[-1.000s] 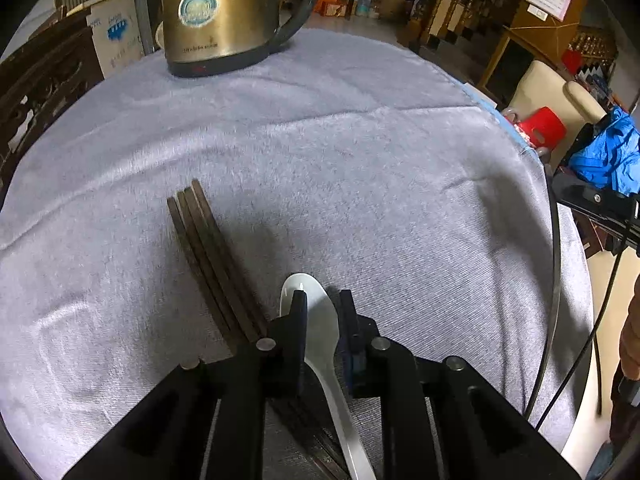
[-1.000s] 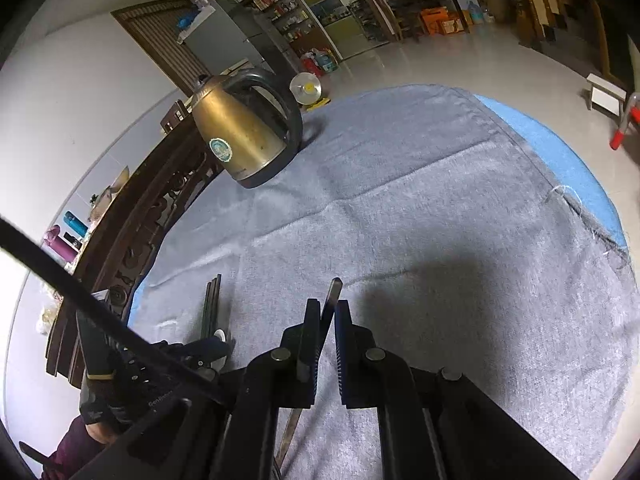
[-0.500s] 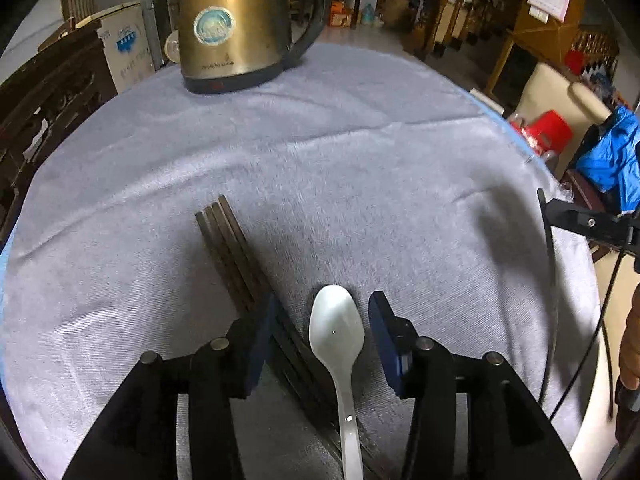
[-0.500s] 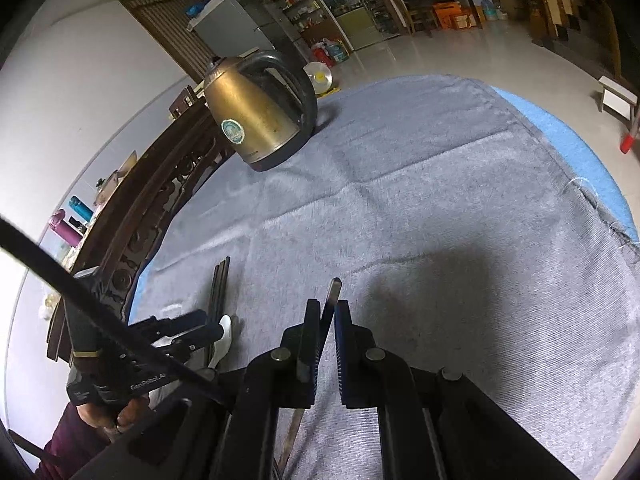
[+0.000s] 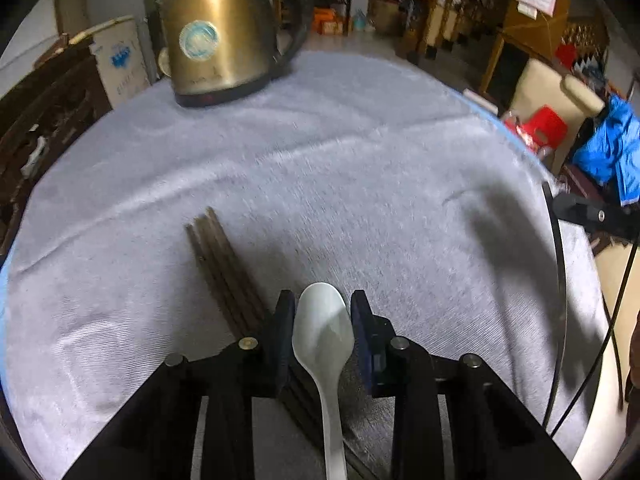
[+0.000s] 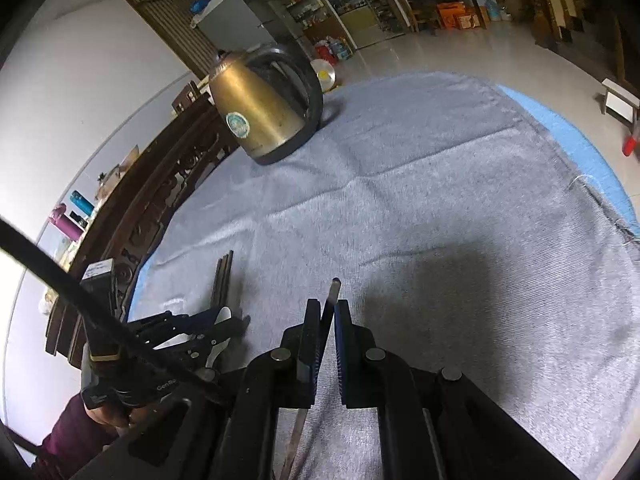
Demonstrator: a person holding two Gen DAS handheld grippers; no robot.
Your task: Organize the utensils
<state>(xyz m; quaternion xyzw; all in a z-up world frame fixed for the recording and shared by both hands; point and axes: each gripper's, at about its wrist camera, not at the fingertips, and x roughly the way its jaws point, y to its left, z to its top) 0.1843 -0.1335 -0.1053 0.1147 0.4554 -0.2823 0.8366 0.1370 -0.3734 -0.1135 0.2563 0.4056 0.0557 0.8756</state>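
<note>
A white spoon is seen lying on the grey cloth, its bowl framed between the two fingers of the left gripper. The fingers stand apart on either side of the bowl, with a narrow gap visible on each side, so the left gripper is released and nothing is grasped by it. The spoon's handle runs back under the gripper toward the camera. The spoon is smooth, glossy and plain white, with an oval bowl facing upward and a slim, tapering handle.

Just to the left of the spoon, a bundle of dark brown chopsticks is laid flat on the cloth, angled away toward the upper left; its near ends are hidden beneath the left gripper's left finger. The sticks lie side by side, touching one another.

In the right wrist view, the right gripper is clenched on a single chopstick, a thin dark stick whose tip projects a little beyond the fingertips and whose rear part passes down between the fingers. It is held above the cloth, well apart from the bundle, which is seen to the left beside the left gripper.

A brass-coloured kettle with a black handle stands at the far side of the cloth.
</note>
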